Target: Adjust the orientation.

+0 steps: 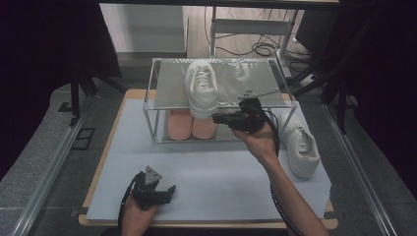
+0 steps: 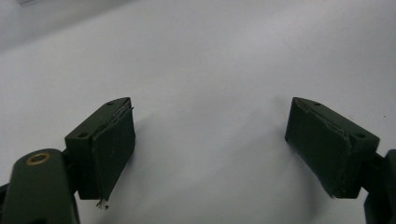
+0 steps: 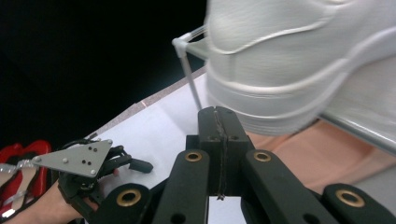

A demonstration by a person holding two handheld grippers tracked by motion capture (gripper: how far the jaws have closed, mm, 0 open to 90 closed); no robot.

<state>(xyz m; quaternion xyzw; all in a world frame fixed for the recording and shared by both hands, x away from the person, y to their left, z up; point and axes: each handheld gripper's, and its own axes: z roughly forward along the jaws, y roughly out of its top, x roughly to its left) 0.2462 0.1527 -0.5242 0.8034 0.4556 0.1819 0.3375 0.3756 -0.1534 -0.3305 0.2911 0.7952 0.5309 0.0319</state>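
Observation:
A white sneaker [image 1: 201,88] stands on the top shelf of a small metal-framed rack [image 1: 162,88], heel toward me. My right gripper [image 1: 216,118] is at the rack's front edge, just below and right of that heel. In the right gripper view its jaws [image 3: 218,114] are pressed flat together with nothing between them, under the sneaker's [image 3: 289,70] sole; I cannot tell if they touch it. My left gripper [image 1: 169,189] rests low over the white mat near the front left. Its jaws stand wide apart and empty [image 2: 210,140].
A pair of pink slippers [image 1: 191,125] lies on the rack's lower level. A second white sneaker [image 1: 301,145] sits on the mat [image 1: 221,182] right of the rack. The right gripper view shows something red [image 3: 23,177] beyond the left hand, off the table.

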